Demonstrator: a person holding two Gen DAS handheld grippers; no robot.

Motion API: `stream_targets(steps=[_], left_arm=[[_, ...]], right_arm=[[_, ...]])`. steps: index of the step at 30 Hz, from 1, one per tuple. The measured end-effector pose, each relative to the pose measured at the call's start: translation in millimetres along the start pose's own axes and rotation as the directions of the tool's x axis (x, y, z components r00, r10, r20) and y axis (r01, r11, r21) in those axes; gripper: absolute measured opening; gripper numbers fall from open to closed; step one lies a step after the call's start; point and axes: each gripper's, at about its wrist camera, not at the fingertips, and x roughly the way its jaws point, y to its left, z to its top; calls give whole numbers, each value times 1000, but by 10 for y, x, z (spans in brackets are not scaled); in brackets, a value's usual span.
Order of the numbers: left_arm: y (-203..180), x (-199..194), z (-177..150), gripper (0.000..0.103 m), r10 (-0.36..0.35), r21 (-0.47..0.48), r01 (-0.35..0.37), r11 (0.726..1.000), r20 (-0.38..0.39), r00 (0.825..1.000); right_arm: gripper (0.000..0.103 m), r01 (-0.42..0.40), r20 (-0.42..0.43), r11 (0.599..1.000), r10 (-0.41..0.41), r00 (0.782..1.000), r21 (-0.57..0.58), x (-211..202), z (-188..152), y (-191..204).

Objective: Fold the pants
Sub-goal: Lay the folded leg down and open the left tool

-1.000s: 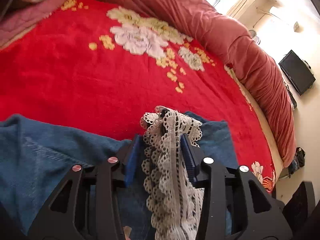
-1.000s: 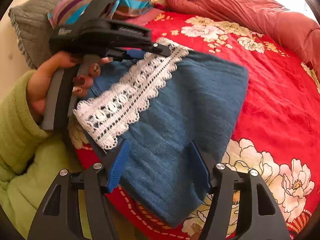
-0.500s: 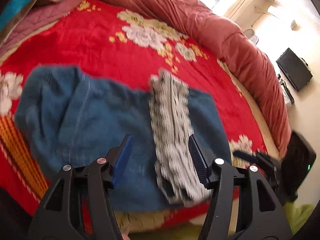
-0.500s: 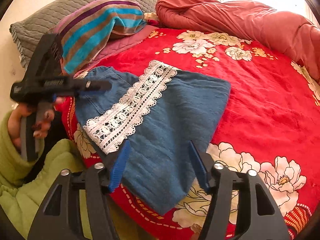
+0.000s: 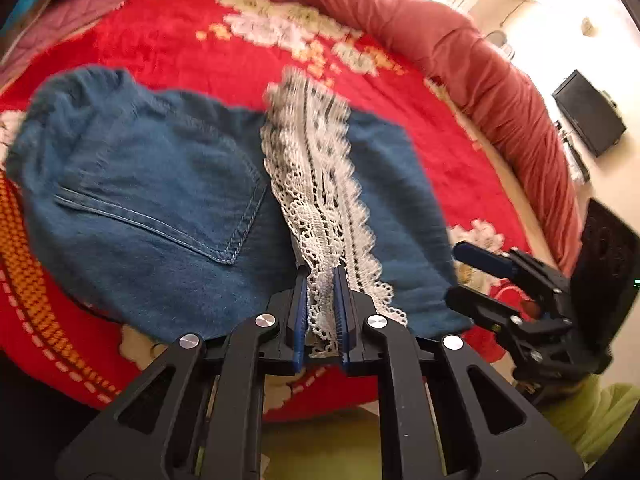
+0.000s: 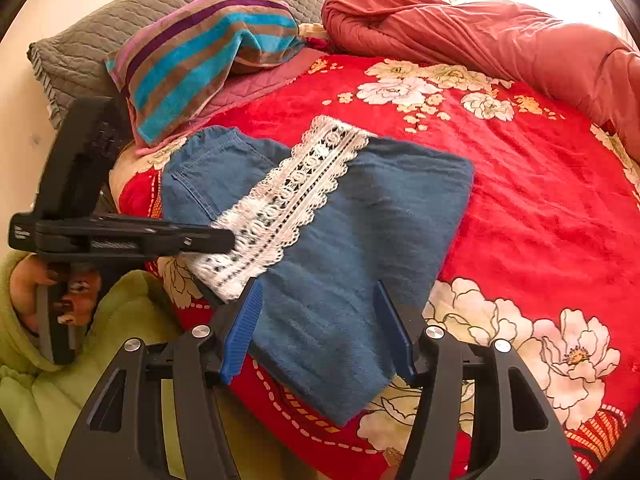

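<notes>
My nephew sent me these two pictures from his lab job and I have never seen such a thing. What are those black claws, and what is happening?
They are hand-held grippers, one per hand, each with a camera looking along its fingers. The left gripper is pinched shut on the white lace trim of the blue denim pants, which lie folded on a red floral blanket. The other picture is from the right gripper, open at the pants' near edge.

The only lettering in view is a small pale label on the rear end of the black two-finger left gripper [image 6: 230,240], seen at the far left of the right wrist view; it is too small and blurred to read.
</notes>
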Motion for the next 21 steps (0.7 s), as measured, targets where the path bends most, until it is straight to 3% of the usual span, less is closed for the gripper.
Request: stream_targets(steps=[4,9,13,21], left_arm=[[48,-60,-71,7,61,26,-60,998,-25,998],[138,53,-96,15,75,17,-75,997,-39,996],[123,91,-94,17,85,40,-84,996,-37,996],[111,103,-86,23,87,56,-85,995,-29,996]], right_arm=[[56,5,-6,1000,-5,1000,-18,37,35,37],[55,-3,-48,999,1,999,-41,210,4,109],[48,88,-121,995,-93,988,-49,385,-132,32],[48,98,-126,995,-101,987,-30,362,-231,-24]])
